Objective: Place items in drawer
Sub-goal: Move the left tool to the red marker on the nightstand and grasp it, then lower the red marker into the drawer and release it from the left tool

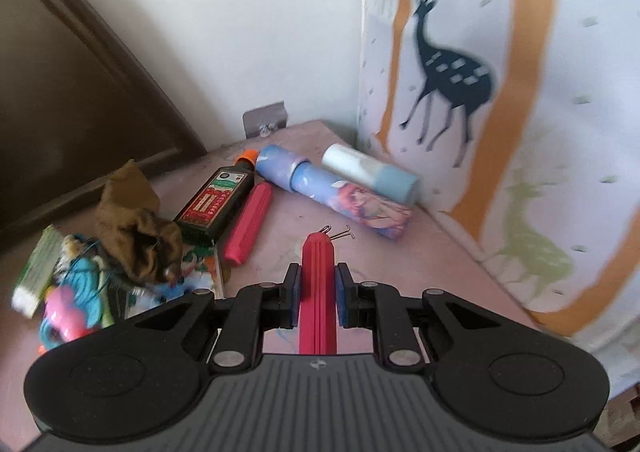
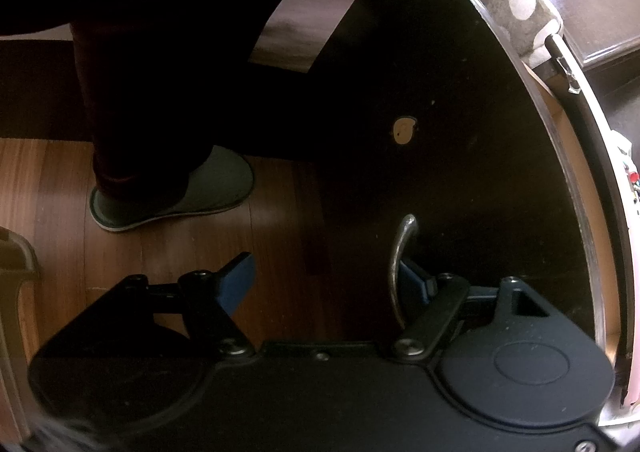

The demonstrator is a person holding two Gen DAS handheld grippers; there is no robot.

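Observation:
My left gripper (image 1: 318,284) is shut on a red ribbed stick (image 1: 318,292) and holds it above the pink tabletop (image 1: 400,264). A second red stick (image 1: 249,224) lies on the table beside a dark bottle (image 1: 218,204) with an orange cap. Two patterned tubes (image 1: 336,192) lie further back. My right gripper (image 2: 328,280) is open at the dark drawer front (image 2: 460,132). Its right finger (image 2: 414,278) sits behind the curved metal handle (image 2: 398,264). The drawer stands pulled out a little, with a gap along its top edge (image 2: 576,188).
A brown cloth (image 1: 136,224), a green box (image 1: 36,268) and colourful toys (image 1: 68,304) crowd the table's left. A deer-print curtain (image 1: 500,92) hangs at the right. Small metal clips (image 1: 340,232) lie mid-table. A slippered foot (image 2: 176,192) stands on the wooden floor.

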